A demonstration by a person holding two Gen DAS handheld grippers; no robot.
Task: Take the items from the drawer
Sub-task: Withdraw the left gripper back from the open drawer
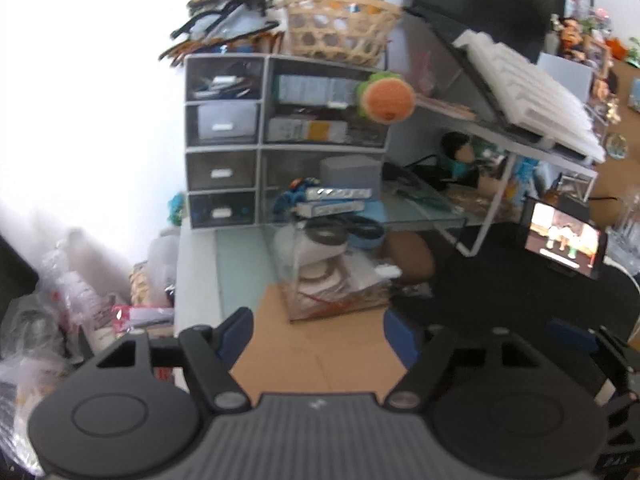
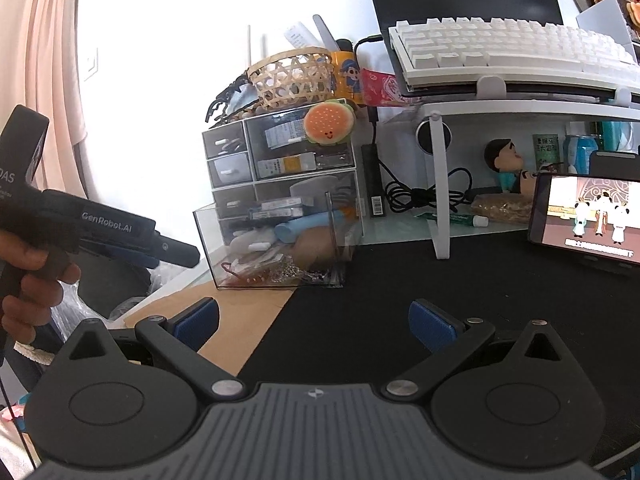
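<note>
Right wrist view: our left gripper [image 2: 176,254] hangs released just left of the pulled-out clear drawer [image 2: 272,248]; we should reach over its front wall for the blue tube [image 2: 298,228] inside.

A woven basket [image 2: 294,76] sits on top of the storage unit, with a burger-shaped plush [image 2: 329,122] hanging at that unit's upper right corner. A white keyboard [image 2: 508,50] rests on a white shelf [image 2: 520,110] towards the counter's back edge. Under the shelf stand a small figurine [image 2: 505,160] and a coiled black cable [image 2: 424,192]. A phone [image 2: 588,216] playing a video leans near the counter's right edge.
</note>
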